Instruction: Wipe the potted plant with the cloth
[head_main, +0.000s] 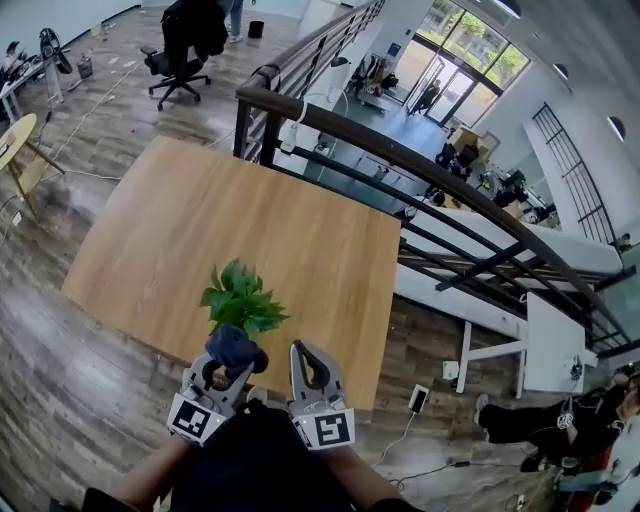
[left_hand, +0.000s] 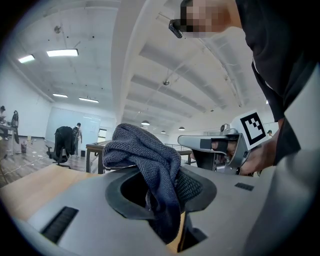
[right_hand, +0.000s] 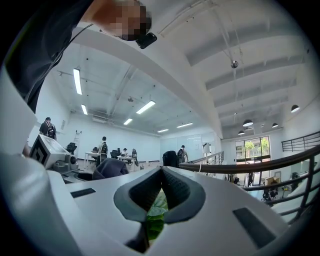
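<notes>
Currently held: the cloth (left_hand: 142, 155) is clamped between the fingers of the left gripper (head_main: 228, 368), bunched above them and hanging down past the pads
Cloth look: dark blue-grey, coarse knit, crumpled into a lump
Potted plant (head_main: 240, 300): stands on the wooden tabletop (head_main: 180, 220) just beyond the left fingers, ahead and to the left of the right fingers; seen from the head view the cloth overlaps its lower leaves, contact unclear
Plant look: small, upright, bright green pointed leaves; pot hidden under leaves and cloth
Right gripper (right_hand: 161, 174): fingers closed together on nothing; green leaves show through the gap under the pads
Hand pose: both grippers side by side at the tabletop's near edge, pointing roughly level away from the person, forearms behind them
</notes>
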